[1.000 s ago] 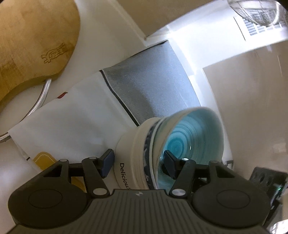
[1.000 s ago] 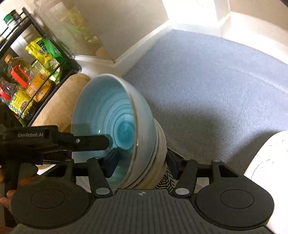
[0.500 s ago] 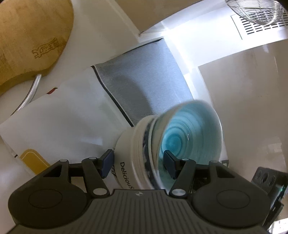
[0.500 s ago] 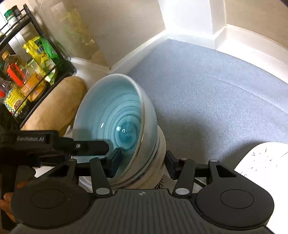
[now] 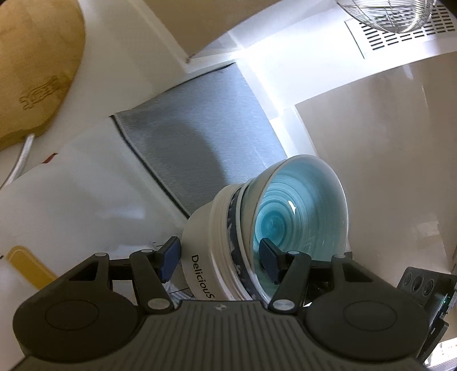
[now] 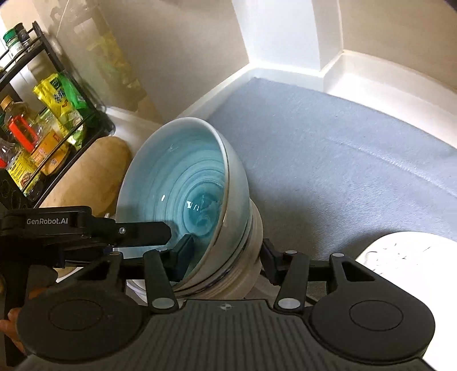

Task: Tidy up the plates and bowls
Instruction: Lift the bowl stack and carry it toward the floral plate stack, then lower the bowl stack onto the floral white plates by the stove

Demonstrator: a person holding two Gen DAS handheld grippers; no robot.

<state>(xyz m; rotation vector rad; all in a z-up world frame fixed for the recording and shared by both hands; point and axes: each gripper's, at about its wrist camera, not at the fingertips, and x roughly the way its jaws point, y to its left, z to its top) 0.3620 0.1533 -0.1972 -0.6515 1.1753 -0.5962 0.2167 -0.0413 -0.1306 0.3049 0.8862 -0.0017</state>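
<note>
A nested stack of bowls [image 5: 217, 228] hangs tilted over the grey mat [image 6: 342, 159]. A blue-glazed bowl [image 6: 177, 194] sits on top, inside a blue-patterned bowl and a white bowl [image 5: 200, 245] lettered "DeliciouS". My left gripper [image 5: 220, 261] is shut on the stack's wall, one finger inside the blue bowl and one against the white bowl's outside. From the opposite side my right gripper [image 6: 225, 258] clamps the stack the same way. The left gripper's finger reaches into the blue bowl in the right wrist view.
A wooden cutting board [image 5: 34, 71] lies at the left, beside a black rack of bottles and packets [image 6: 42, 128]. A white plate with dark marks [image 6: 408, 256] rests on the mat's near right. A wire strainer [image 5: 385, 11] hangs near the wall. White paper [image 5: 71, 199] lies beside the mat.
The stack has tipped so its mouth faces more upward, and it has shifted slightly over the mat. The right jaws have narrowed a little onto it. The left grip is unchanged.
</note>
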